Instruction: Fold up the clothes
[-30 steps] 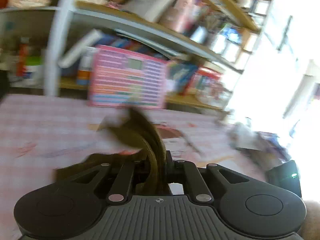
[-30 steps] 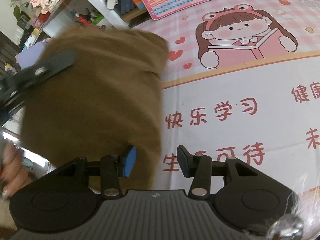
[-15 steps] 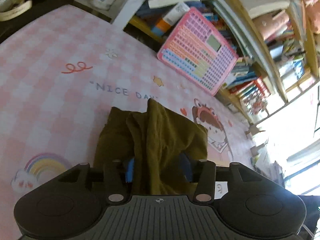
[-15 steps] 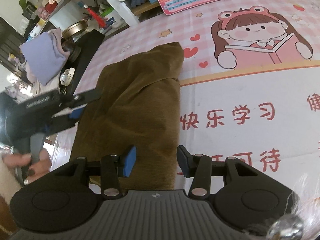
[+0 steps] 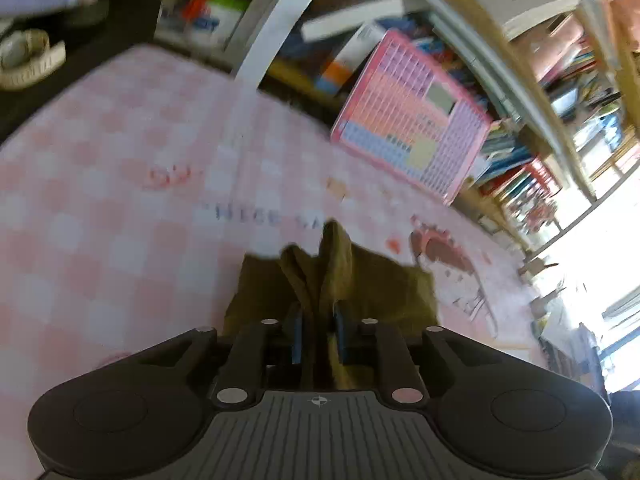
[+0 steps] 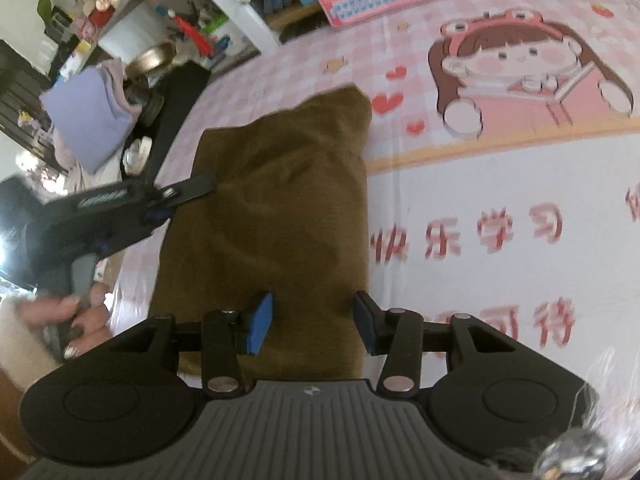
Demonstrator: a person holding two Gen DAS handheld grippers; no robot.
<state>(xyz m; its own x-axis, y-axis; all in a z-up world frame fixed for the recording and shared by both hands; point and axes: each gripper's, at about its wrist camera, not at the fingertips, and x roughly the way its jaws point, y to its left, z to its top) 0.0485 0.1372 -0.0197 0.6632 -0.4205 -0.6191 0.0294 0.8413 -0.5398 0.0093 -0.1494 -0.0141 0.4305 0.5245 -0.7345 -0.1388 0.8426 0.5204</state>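
Observation:
A brown garment (image 6: 280, 200) lies folded in a long rectangle on the pink cartoon mat (image 6: 480, 200). My right gripper (image 6: 312, 318) hovers open over its near end, blue pads apart with only flat cloth below them. My left gripper (image 6: 184, 200), held by a hand (image 6: 80, 312), reaches in at the garment's left edge. In the left wrist view a raised ridge of the brown garment (image 5: 380, 284) runs between the pads of my left gripper (image 5: 318, 330). Its jaws are closing and the pads press on that ridge.
A pink chart board (image 5: 416, 136) leans against the crowded shelves beyond the mat's far edge. A folded lavender cloth (image 6: 88, 120) and a metal bowl (image 6: 152, 58) sit at the far left beside a black surface. A watch (image 5: 28, 60) lies there too.
The left gripper swung down with the hanging garment and laid it on the mat, opened, then narrowed on a ridge at its left edge. The right gripper stayed put.

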